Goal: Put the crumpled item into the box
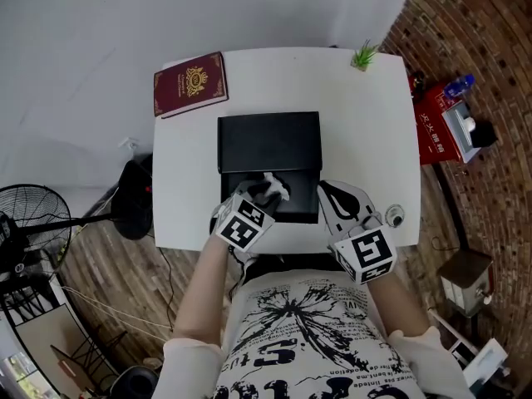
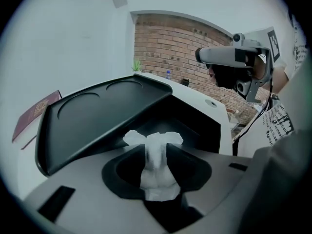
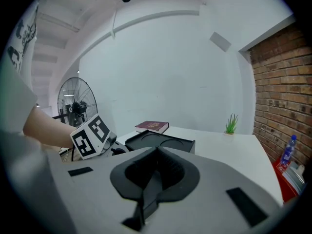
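Note:
A black box (image 1: 268, 142) stands open in the middle of the white table (image 1: 366, 123), lid (image 2: 97, 113) laid back and hollow (image 2: 195, 126) on my side. My left gripper (image 1: 264, 194) hangs over the hollow's near edge. It is shut on a white crumpled paper (image 1: 278, 188), which stands upright between the pads (image 2: 157, 165) and fills the gap. My right gripper (image 1: 326, 188) is just right of the box over the table. Its jaws (image 3: 157, 154) are shut with nothing in them. That gripper (image 2: 233, 57) also shows high at the right of the left gripper view.
A maroon book (image 1: 190, 84) lies at the table's far left corner and a small green plant (image 1: 364, 56) at the far right. A small round object (image 1: 394, 216) sits near the front right edge. A fan (image 1: 33, 214) stands on the floor left, red packaging (image 1: 432, 127) right.

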The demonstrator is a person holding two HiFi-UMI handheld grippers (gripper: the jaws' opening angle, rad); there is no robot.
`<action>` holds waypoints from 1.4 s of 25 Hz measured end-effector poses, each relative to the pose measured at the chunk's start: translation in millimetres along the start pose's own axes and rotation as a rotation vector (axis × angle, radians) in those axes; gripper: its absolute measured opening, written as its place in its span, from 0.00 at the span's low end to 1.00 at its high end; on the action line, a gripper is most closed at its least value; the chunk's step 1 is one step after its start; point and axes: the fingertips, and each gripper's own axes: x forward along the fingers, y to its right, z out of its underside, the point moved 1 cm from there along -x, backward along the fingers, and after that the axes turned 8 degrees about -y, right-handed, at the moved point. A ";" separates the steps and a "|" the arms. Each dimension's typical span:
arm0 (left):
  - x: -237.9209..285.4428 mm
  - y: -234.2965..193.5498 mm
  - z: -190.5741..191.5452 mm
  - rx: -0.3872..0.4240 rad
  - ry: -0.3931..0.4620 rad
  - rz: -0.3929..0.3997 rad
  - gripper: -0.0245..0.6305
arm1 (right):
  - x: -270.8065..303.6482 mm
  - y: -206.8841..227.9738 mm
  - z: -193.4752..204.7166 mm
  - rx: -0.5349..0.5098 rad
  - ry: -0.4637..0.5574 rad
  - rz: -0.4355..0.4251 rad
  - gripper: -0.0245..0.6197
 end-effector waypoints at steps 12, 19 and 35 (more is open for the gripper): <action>-89.4 -11.6 -23.6 -0.014 0.216 -0.128 0.25 | -6.1 -25.1 -17.9 -0.066 0.021 0.041 0.06; -191.5 -14.2 -41.6 -0.030 0.443 -0.256 0.11 | -26.0 -45.8 -50.9 -0.072 0.103 0.087 0.06; -346.3 -16.6 -7.3 -0.011 0.806 -0.321 0.06 | -70.9 -109.8 -107.7 -0.110 0.257 0.207 0.06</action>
